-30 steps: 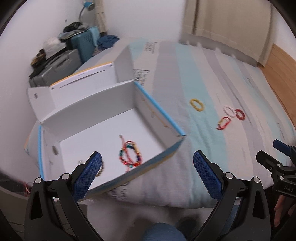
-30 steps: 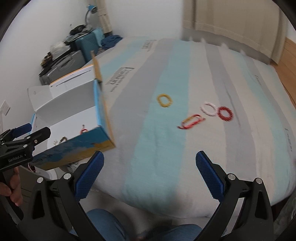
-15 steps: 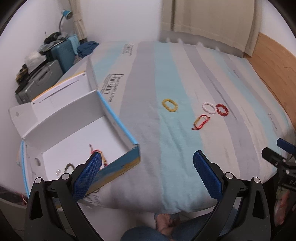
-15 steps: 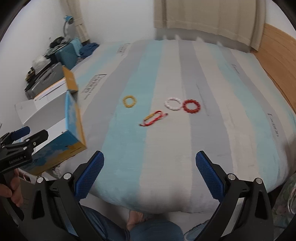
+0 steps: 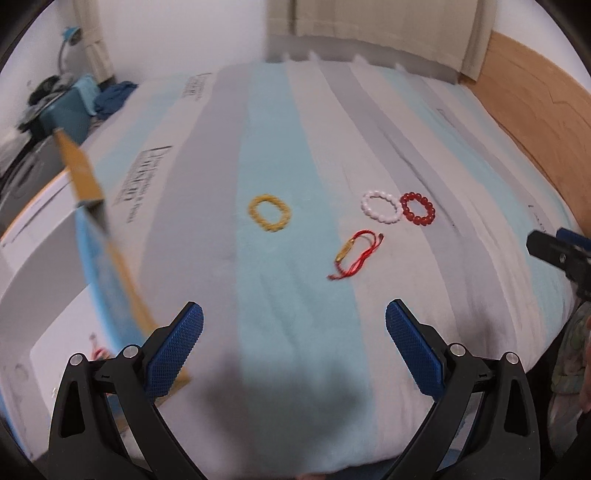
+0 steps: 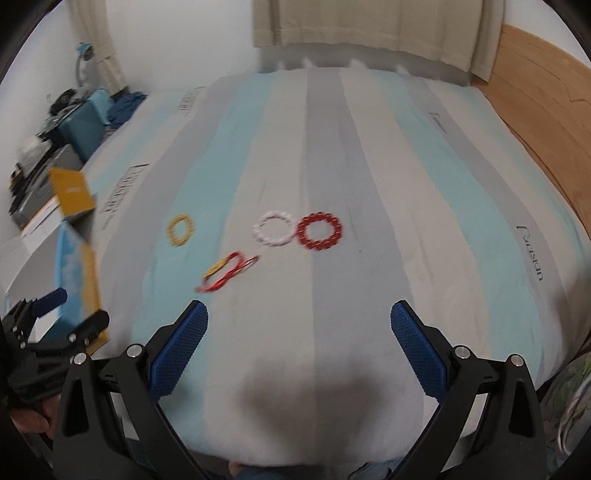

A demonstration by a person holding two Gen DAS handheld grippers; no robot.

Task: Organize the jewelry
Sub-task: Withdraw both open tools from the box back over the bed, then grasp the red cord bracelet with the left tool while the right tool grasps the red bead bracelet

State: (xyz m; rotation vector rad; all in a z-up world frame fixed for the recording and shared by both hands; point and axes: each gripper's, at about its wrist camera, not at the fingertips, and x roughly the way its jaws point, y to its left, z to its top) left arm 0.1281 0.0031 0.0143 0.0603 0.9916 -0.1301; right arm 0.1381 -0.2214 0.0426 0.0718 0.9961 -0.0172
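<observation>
On the striped bed cover [image 6: 325,155] four pieces of jewelry lie loose, all well ahead of both grippers and touched by neither. Farthest left is a yellow bead bracelet [image 5: 269,213] on a pale blue stripe. To its right, a little farther back, a white bead bracelet [image 5: 380,206] and a dark red bead bracelet [image 5: 418,208] sit side by side, just about touching. Nearer than those two lies a red cord bracelet [image 5: 354,254] with a small gold piece on it, stretched at a slant.

The left gripper [image 5: 294,345] hovers over the near edge of the bed with its blue-padded fingers [image 5: 173,350] spread wide apart and nothing between them; the cord bracelet is the closest piece to it, ahead and slightly right. The right gripper [image 6: 299,347] hangs likewise at the near edge, jaws wide and empty, with the cord bracelet ahead to its left and the white and red rings straight ahead, farther off.

At the left side of the bed stands an open cardboard box [image 5: 44,258], white inside with a blue and yellow outer wall; something small and red shows on its floor behind the left gripper's finger, too hidden to make out. Luggage [image 6: 79,118] is piled against the far left wall, and a curtain [image 6: 369,26] hangs beyond the bed.
</observation>
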